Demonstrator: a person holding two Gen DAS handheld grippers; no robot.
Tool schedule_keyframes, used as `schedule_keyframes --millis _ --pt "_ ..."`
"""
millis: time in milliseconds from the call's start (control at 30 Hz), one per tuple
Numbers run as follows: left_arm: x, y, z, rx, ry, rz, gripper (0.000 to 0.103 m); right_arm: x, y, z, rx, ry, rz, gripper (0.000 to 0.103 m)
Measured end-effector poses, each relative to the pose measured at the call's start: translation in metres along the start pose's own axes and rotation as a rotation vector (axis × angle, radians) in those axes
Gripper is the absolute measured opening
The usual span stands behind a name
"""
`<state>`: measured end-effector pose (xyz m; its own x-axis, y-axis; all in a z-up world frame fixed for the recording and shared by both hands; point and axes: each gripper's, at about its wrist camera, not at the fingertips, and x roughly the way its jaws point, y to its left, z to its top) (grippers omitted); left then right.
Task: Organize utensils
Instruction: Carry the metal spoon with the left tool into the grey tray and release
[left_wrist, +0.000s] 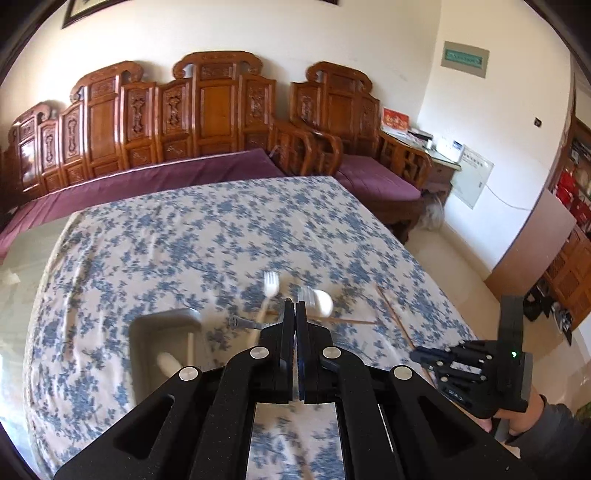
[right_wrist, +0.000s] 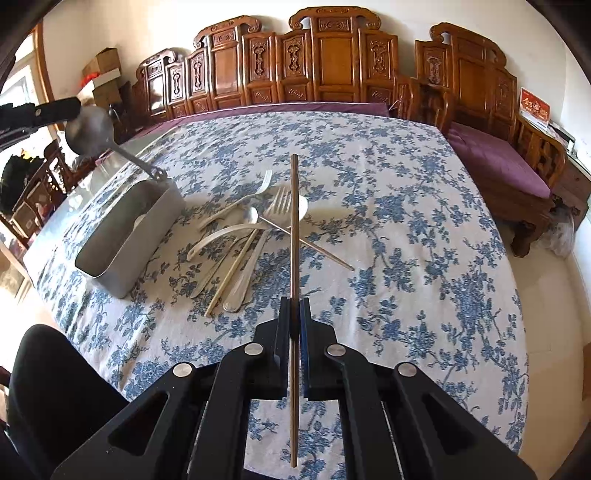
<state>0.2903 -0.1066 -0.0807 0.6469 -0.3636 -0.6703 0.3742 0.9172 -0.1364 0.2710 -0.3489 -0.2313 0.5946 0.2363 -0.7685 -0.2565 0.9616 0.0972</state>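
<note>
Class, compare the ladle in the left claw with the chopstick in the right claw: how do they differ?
The ladle has a round bowl and a handle; the chopstick is a plain straight rod. The ladle slants down toward the grey bin; the chopstick points out over the loose cutlery. Both are held aloft.

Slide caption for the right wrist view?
Right claw shut on a thin metal chopstick above scattered cutlery beside a grey metal bin.

Carved wood bench (left_wrist: 207, 110) w/ purple cushion, white wall (left_wrist: 332, 33)

Chopstick (right_wrist: 294, 236) between right gripper (right_wrist: 294, 308) fingers (right_wrist: 283, 314)
</note>
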Motion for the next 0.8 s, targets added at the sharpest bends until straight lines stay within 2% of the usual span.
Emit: schedule_keyframes --millis 233,400,533,800 --pt "0.009 0.051 -0.003 -0.026 0.006 0.046 0.0 0.01 0.026 0.01 -0.044 0.005 0.017 0.006" --pt "0.028 0.08 -0.019 -0.038 0.047 0.046 0.0 0.023 0.042 0.018 -0.067 0.019 0.04 0.006" --pt "0.045 0.093 -0.037 -0.038 0.084 0.046 0.0 0.034 0.052 0.024 -0.072 0.027 0.048 0.006" --pt "0.052 0.105 -0.066 -0.029 0.103 0.026 0.0 0.043 0.068 0.034 -0.091 0.026 0.061 0.006"
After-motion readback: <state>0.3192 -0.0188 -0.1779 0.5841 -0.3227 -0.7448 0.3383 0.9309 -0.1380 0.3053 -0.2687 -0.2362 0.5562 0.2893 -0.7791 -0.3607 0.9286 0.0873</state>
